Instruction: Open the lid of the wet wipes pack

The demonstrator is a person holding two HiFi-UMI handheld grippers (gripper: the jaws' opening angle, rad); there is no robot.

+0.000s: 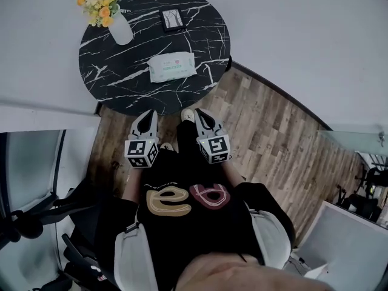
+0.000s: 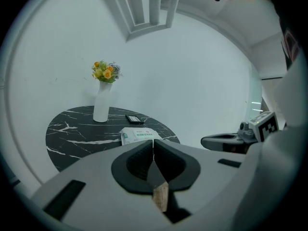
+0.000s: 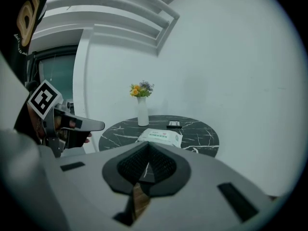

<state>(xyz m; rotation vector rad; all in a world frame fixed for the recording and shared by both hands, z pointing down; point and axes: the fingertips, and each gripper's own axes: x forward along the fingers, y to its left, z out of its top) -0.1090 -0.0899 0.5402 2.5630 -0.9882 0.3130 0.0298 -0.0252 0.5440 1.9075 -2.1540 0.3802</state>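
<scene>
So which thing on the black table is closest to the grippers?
The wet wipes pack. It lies on the near side of the table, while the white vase of flowers and the small dark rectangle sit by the far edge.

Wet wipes pack [image 1: 172, 66] lies on the round table [image 1: 206, 38], approx. centre, nearer the person's edge. Vase w/ flowers [image 1: 119, 28] at far-left rim; small flat item [image 1: 172, 19] behind the pack. Left gripper [image 1: 148, 115] & right gripper [image 1: 200, 113] side by side, short of the table, over the floor [image 1: 273, 126].

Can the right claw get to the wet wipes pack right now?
Probably yes: the right claw hangs short of the table, but nothing stands between it and the wet wipes pack; the vase is farther back.
</scene>
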